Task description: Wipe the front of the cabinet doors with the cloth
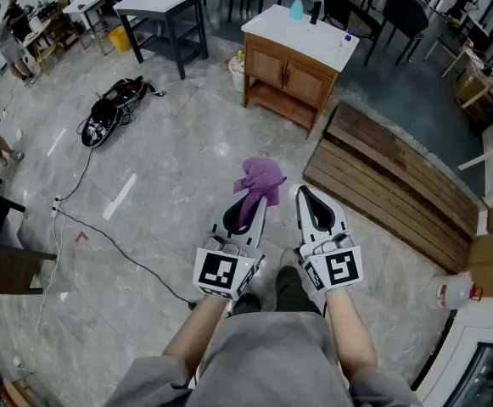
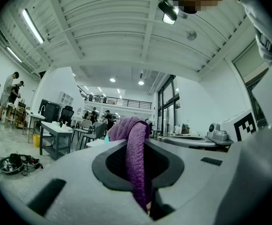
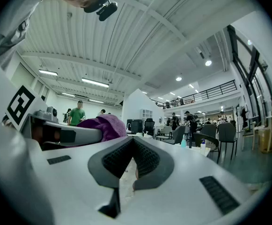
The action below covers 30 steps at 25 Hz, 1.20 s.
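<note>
Fingers (image 2: 70,172) of left gripper (image 1: 248,212): clenched on cloth (image 1: 260,179), held ready for wiping. Right gripper (image 1: 307,198): closed, empty, my spare. Cabinet doors (image 1: 284,72): below counter (image 1: 301,34) front edge, well apart from cloth; I judge wiping not begun.

You hold two tools, the left hand-held gripper (image 1: 244,214) and the right hand-held gripper (image 1: 307,200), and one purple cloth (image 1: 261,176). Ahead you have one wooden cabinet (image 1: 290,100) with two doors, left door (image 1: 265,64) and right door (image 1: 307,81). On its top are two bottles, a teal spray bottle (image 1: 297,7) and a dark bottle (image 1: 315,12). Beyond stands one bench (image 1: 165,2).
</note>
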Tool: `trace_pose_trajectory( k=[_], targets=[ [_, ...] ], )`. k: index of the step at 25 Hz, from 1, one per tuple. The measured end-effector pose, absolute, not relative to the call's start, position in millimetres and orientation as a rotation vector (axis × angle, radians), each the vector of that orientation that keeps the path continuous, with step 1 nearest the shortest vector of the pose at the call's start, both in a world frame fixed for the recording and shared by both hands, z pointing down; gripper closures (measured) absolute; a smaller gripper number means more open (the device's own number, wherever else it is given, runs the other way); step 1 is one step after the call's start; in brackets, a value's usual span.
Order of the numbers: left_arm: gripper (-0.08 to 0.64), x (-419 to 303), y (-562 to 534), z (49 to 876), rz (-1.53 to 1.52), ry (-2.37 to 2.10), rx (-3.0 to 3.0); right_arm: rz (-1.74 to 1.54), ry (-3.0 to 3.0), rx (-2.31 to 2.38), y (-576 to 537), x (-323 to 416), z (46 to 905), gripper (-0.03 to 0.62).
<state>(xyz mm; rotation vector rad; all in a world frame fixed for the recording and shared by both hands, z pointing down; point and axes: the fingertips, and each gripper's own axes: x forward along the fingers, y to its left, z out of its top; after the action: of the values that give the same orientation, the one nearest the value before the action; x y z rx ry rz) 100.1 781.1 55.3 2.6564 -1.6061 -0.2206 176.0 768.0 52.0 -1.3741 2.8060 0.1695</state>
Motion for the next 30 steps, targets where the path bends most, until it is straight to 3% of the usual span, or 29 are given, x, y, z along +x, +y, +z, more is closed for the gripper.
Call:
trace_pose_trajectory(
  k=[16,30],
  targets=[
    [0.517,126.6,742.7,78.7,-0.172,-1.602,2.585,0.079,2.826,-1.352,729.2,204.5,71.7,0.583],
    [0.517,198.1,640.5,94.4,-0.106,-1.621,2.55,0.015,2.833,-1.319,624.3,276.0,87.3,0.583]
  ],
)
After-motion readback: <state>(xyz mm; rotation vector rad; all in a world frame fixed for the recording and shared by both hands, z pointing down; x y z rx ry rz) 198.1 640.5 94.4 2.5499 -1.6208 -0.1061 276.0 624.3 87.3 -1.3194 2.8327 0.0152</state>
